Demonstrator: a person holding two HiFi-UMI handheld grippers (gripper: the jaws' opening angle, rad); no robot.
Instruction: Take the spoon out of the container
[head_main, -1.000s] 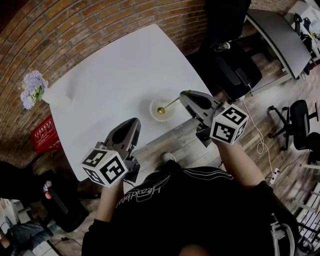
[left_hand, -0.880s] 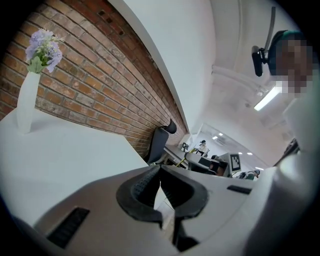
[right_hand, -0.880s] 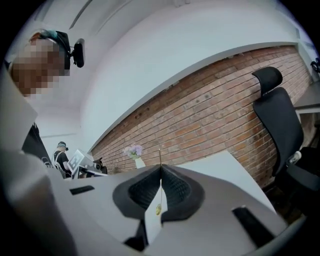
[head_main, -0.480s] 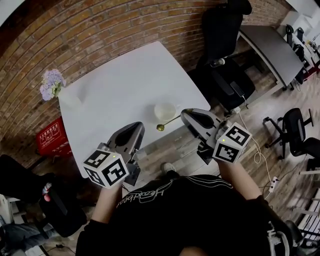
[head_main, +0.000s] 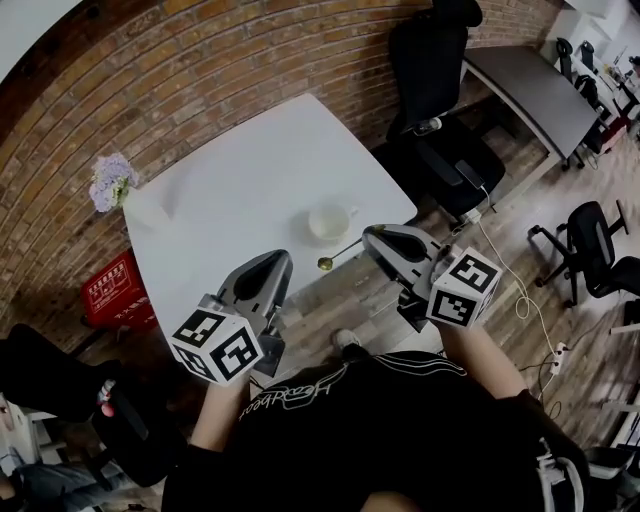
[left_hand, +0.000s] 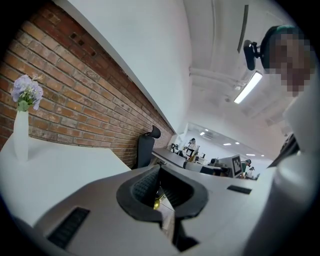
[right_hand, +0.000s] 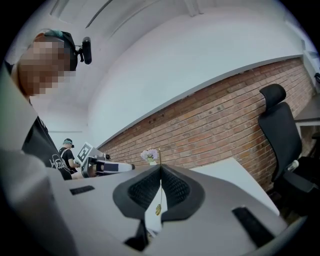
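The spoon (head_main: 341, 253) is already clear of the container (head_main: 328, 222). It hangs in the air about over the worktop's (head_main: 230, 190) near edge, just to the near side of the container, which stands by the worktop's near-right corner. The right gripper (head_main: 368, 237) pinches the thin handle end between its jaws. The right gripper view shows the pads pressed on it, with the gold stem running up the seam. The left gripper (head_main: 272, 258) waits near the same edge with its jaws together on nothing.

What seems left is to set the spoon down, and that calls for a firm pinch, since a thin metal stem can pivot between pads. I would first carry it inward over bare worktop (it sits close to the drop-off now), well apart from the container. Then I would lower it level until the bowl rests before letting the jaws part.

The spoon's long axis runs roughly along the near edge. The handle end is at the right gripper, and the bowl points to the person's left and slightly toward them. Whether the bowl dips is hard to tell.
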